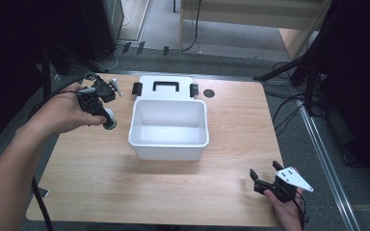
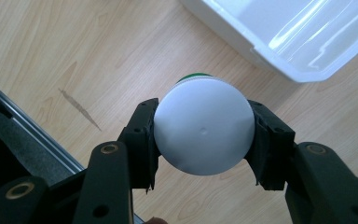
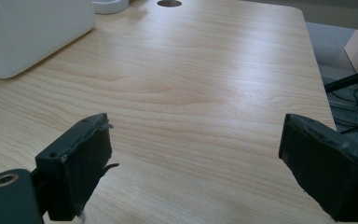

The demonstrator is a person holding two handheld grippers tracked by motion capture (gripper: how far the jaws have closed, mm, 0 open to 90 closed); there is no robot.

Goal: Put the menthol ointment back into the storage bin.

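My left gripper (image 1: 107, 117) hangs above the table's left side, left of the white bin (image 1: 169, 130). Its jaws are shut on a round white-capped container (image 2: 203, 132) with a green rim behind the cap; the same container (image 1: 109, 120) hangs in the gripper's tip in the high view. The bin (image 2: 303, 32) lies to the upper right in the left gripper view, empty inside. My right gripper (image 1: 265, 174) rests low at the table's front right corner, open, with bare wood between its pads (image 3: 91, 161).
The bin's white lid (image 1: 165, 88) with a black handle and black clips lies flat behind the bin. A dark round hole (image 1: 209, 93) sits in the tabletop beside it. The table's left edge (image 2: 32, 126) runs close under the left gripper. Cables and stands crowd the floor at right.
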